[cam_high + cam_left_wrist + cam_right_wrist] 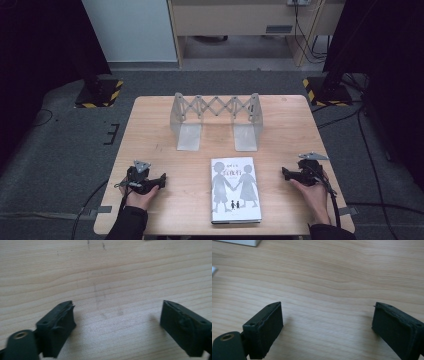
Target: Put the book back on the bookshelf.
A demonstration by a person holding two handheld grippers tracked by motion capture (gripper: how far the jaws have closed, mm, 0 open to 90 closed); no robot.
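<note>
A book point(235, 189) with a grey cover showing two hand-holding silhouettes lies flat near the table's front edge, between my two hands. Behind it stands a metal expandable book rack point(216, 120), with nothing in it. My left gripper point(162, 180) rests on the table left of the book, pointing toward it, jaws open over bare wood point(117, 312). My right gripper point(284, 173) lies right of the book, also aimed at it, and its jaws stand wide apart over bare wood point(327, 317). Neither holds anything.
The light wooden table point(150, 135) stands on grey carpet. Black stands with yellow-striped bases point(100, 92) flank the far corners, and cables run along the floor at the right point(372, 165). A pale edge point(239, 242) shows at the top left of the right gripper view.
</note>
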